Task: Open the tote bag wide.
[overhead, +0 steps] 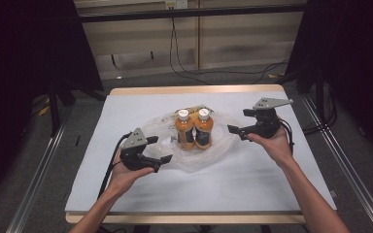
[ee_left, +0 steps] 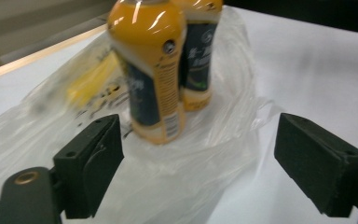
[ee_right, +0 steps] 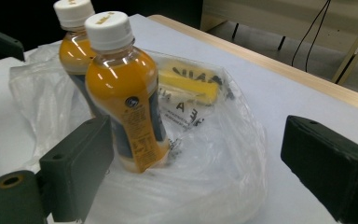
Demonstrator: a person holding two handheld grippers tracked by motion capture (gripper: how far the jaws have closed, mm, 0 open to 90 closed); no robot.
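Two orange juice bottles with white caps stand upright side by side, the left bottle (overhead: 184,131) touching the right bottle (overhead: 203,130). They rest on a crumpled clear plastic bag (overhead: 221,141) in the middle of the white table (overhead: 223,189). My left gripper (overhead: 159,149) hovers open just left of the bag, its jaws facing the bottles and holding nothing. The right gripper (overhead: 239,121) is open too, at the bag's right edge. In the left gripper view the near bottle (ee_left: 151,70) stands beyond the wide-apart jaws. In the right gripper view a bottle (ee_right: 121,102) stands just beyond the left jaw.
A yellow printed packet (ee_right: 186,86) lies inside the bag behind the bottles, also seen as the blurred yellow packet (ee_left: 93,84). The table has a wooden rim (overhead: 194,90) at its far edge. Black stands and cables (overhead: 184,68) lie on the floor beyond.
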